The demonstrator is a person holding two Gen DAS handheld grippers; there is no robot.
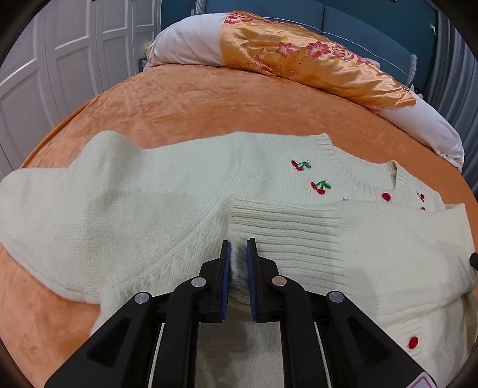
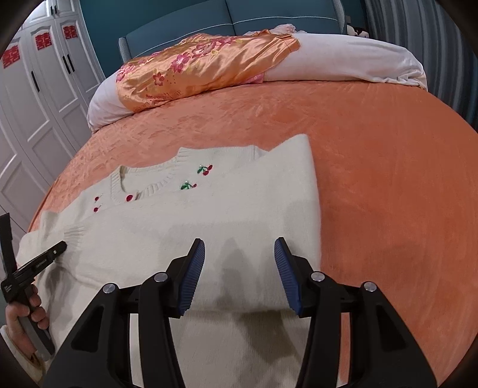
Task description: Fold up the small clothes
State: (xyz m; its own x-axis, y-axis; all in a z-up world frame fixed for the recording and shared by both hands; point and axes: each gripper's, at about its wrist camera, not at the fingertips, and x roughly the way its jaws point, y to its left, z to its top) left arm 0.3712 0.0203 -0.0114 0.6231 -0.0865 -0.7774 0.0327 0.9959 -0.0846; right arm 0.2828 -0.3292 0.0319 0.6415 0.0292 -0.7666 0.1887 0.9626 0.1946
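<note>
A cream knit cardigan [image 1: 149,194] with red buttons and cherry embroidery lies flat on the orange bed. One sleeve is folded across the chest, and its ribbed cuff [image 1: 283,223] ends at my left gripper [image 1: 238,243]. That gripper is shut on a pinch of fuzzy cuff fabric. In the right wrist view the cardigan [image 2: 239,203] has its right side folded in to a straight edge. My right gripper [image 2: 239,241] hovers open over that folded part with nothing between its pads. The left gripper [image 2: 61,247] shows at the left, held by a hand [image 2: 21,310].
The orange bedspread [image 2: 388,179] stretches away to the right and behind the cardigan. A long white pillow with an orange floral satin cover [image 2: 203,65] lies at the head of the bed. White wardrobe doors [image 2: 38,104] stand on the left and a blue headboard [image 2: 239,18] behind.
</note>
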